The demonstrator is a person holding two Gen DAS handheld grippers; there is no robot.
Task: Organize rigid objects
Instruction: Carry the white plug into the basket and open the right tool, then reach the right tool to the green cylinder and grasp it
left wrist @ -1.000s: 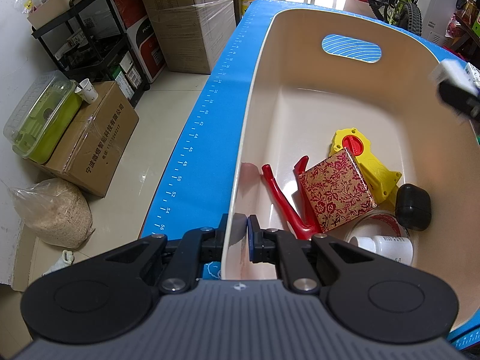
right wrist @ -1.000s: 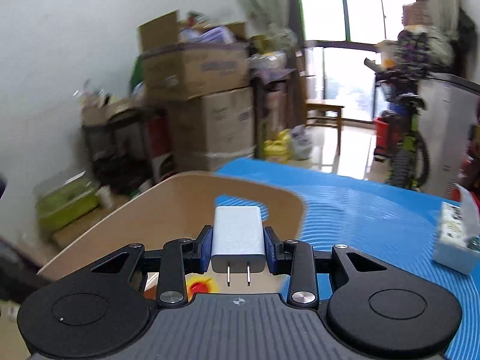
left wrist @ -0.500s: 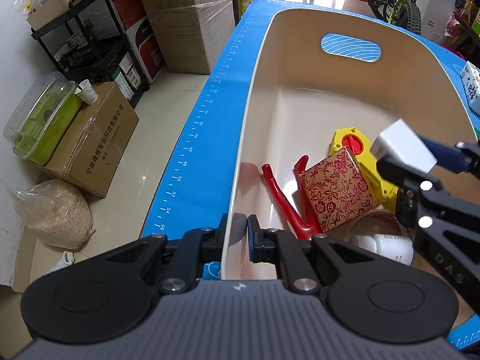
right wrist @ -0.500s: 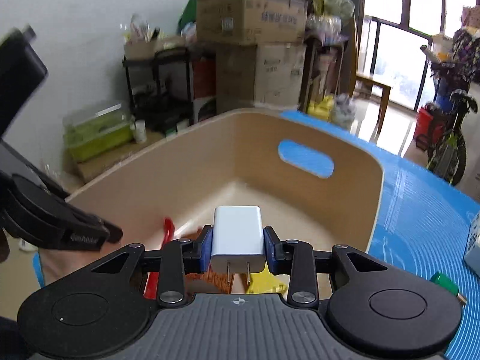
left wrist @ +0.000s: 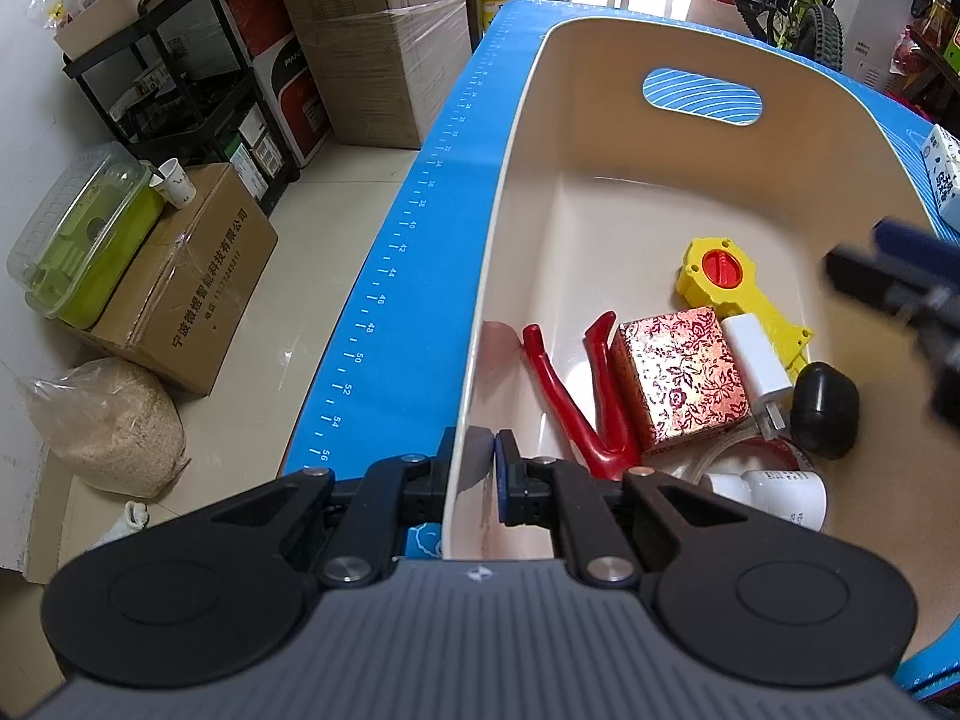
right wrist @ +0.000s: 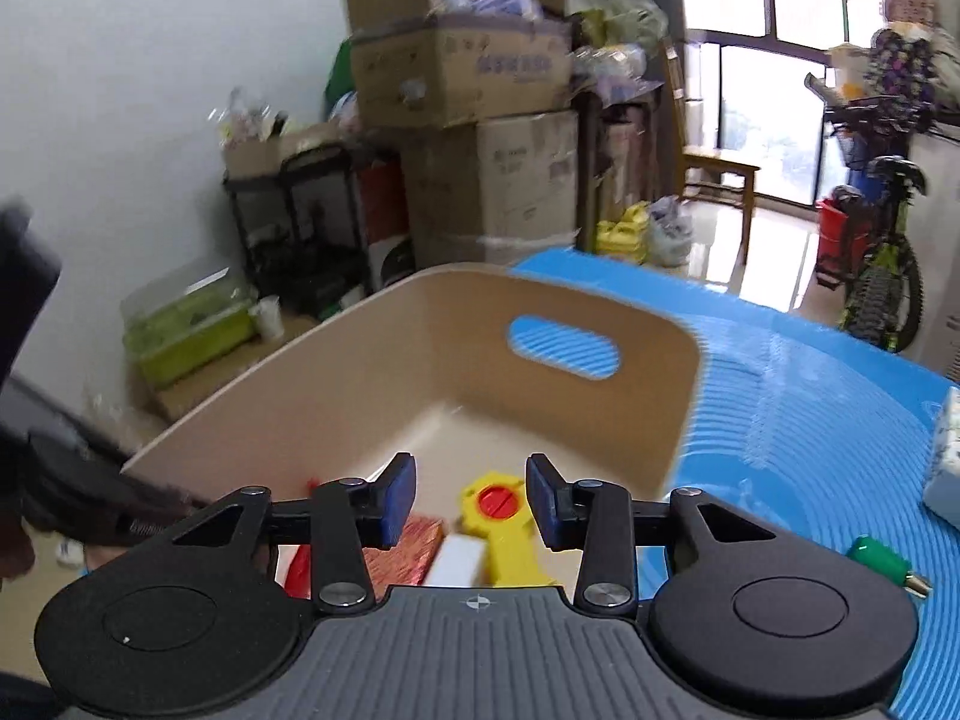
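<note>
Tongs on the left (left wrist: 474, 474) are clamped narrow on the near wall of the bin (left wrist: 516, 138), one pad outside and one inside, steadying it on the table (left wrist: 384, 312). Inside the bin, from left to right in the left view, lie the red tool (left wrist: 564, 396), the patterned box (left wrist: 681, 378), the white charger (left wrist: 753, 360) and the black case (left wrist: 825, 408), with the yellow toy (left wrist: 720, 276) behind them and a white bottle (left wrist: 774, 495) nearest the camera.

The charger rests between the box and the yellow toy, touching both, its long axis running away from the camera and its prongs pointing toward the near wall. The right tongs (right wrist: 470, 495) hang above and to the right of it; their jaws have just been opening, stand wide now, and nothing is between them, so the charger looks freshly dropped.

My judgement: the right hand is the nearer one for the next item, since the left is busy with the bin. A green piece (right wrist: 879, 561) lies on the table to the right of the right tongs, well clear of the bin, and a white carton (right wrist: 945, 456) sits beyond it. Room is open there; the far half of the bin floor is also bare for more things.
</note>
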